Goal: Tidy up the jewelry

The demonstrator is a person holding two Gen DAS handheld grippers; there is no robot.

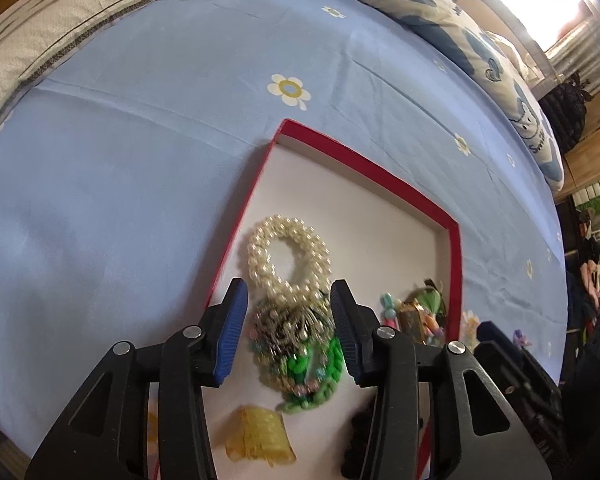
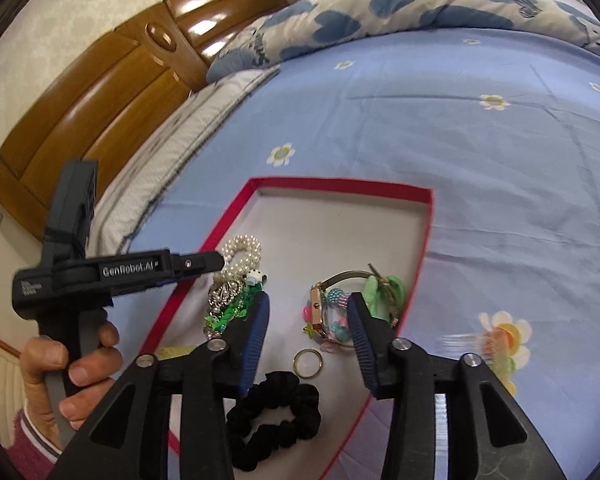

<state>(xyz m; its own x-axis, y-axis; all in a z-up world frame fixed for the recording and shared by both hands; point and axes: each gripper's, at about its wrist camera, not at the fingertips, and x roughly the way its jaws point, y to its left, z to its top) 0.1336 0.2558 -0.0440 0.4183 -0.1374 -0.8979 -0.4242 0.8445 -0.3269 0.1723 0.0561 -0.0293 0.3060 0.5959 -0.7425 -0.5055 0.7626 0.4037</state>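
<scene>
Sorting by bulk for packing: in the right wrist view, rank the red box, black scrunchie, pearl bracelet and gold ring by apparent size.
1. red box
2. black scrunchie, though it lies nearest the camera
3. pearl bracelet
4. gold ring

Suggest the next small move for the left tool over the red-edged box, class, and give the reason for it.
Probably ease the left tool down and close it on the tangled bracelet pile. Its fingers stand open on either side of that pile inside the red-edged box, holding nothing. The pearl bracelet lies against the pile, so a grip low on the green links may lift them apart.
</scene>
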